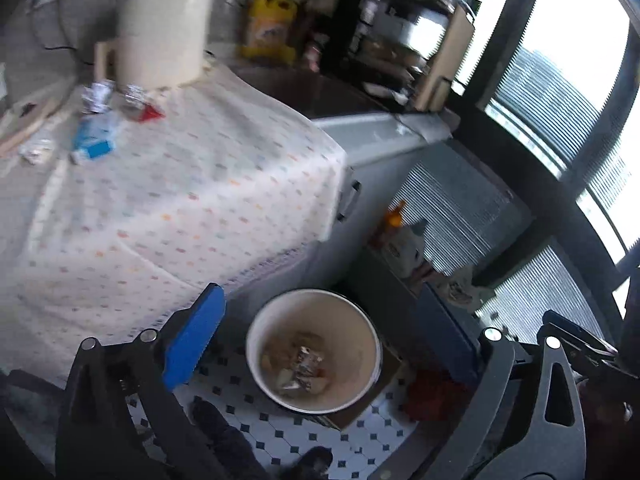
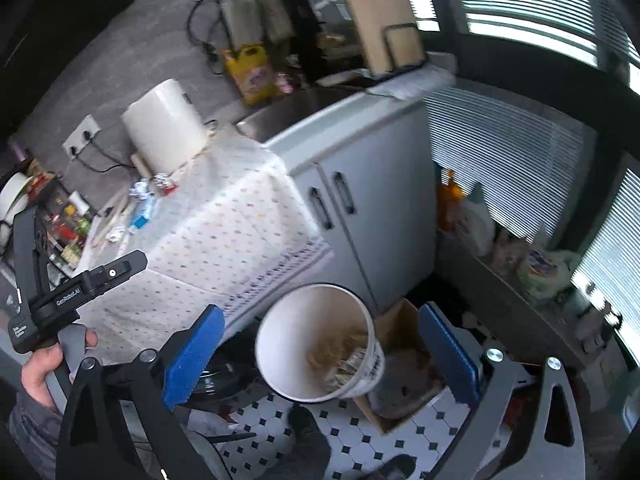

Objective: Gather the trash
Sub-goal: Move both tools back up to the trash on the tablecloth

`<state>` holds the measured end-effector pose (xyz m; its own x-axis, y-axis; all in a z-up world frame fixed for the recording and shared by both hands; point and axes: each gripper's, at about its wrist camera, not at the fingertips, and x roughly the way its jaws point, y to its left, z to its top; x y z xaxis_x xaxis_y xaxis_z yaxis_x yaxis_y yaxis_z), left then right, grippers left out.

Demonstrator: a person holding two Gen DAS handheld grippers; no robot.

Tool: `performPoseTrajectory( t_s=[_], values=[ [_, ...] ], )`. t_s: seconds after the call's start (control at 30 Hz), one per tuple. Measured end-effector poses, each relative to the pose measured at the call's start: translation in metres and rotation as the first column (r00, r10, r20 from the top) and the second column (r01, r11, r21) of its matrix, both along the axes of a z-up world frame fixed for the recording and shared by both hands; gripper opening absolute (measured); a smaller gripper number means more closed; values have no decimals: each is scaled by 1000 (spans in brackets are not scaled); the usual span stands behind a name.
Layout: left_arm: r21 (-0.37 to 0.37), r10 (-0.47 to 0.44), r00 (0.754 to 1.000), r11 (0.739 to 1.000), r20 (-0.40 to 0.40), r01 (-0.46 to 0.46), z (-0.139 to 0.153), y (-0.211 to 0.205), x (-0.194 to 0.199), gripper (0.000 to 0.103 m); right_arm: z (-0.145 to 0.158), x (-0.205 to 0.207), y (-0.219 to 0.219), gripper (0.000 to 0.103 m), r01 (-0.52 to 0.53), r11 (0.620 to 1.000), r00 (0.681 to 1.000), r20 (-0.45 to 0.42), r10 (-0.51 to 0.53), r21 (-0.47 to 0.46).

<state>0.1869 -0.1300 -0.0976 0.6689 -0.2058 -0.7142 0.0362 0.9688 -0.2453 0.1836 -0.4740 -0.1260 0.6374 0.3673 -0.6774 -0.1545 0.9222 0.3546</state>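
On the tiled floor beside the cabinet, my white bucket holds crumpled wrappers. Above it, my left gripper and right gripper both gape wide, gripping nothing.
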Motion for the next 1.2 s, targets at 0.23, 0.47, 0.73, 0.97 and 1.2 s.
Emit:
performPoseTrajectory(
  t_s=[0.23, 0.47, 0.73, 0.97, 1.2],
  values=[
    [12, 134, 989, 991, 62, -135, 33, 51, -15, 97, 19, 26, 52, 95, -84, 996, 995, 49, 83, 20],
    [40, 212, 973, 975, 95, -217, 49, 95, -18, 97, 38, 54, 105, 95, -146, 989, 985, 91, 144, 19],
    [33, 274, 954, 960, 121, -280, 58, 148, -3, 97, 53, 86, 163, 95, -194, 981, 972, 132, 195, -22],
    [38, 310, 941, 948, 139, -318, 62, 196, 19, 97, 58, 116, 214, 95, -205, 977, 963, 164, 212, -60],
    [19, 322, 939, 945, 117, -327, 52, 241, 45, 97, 59, 143, 267, 95, -221, 971, 954, 187, 234, -89]
  ],
)
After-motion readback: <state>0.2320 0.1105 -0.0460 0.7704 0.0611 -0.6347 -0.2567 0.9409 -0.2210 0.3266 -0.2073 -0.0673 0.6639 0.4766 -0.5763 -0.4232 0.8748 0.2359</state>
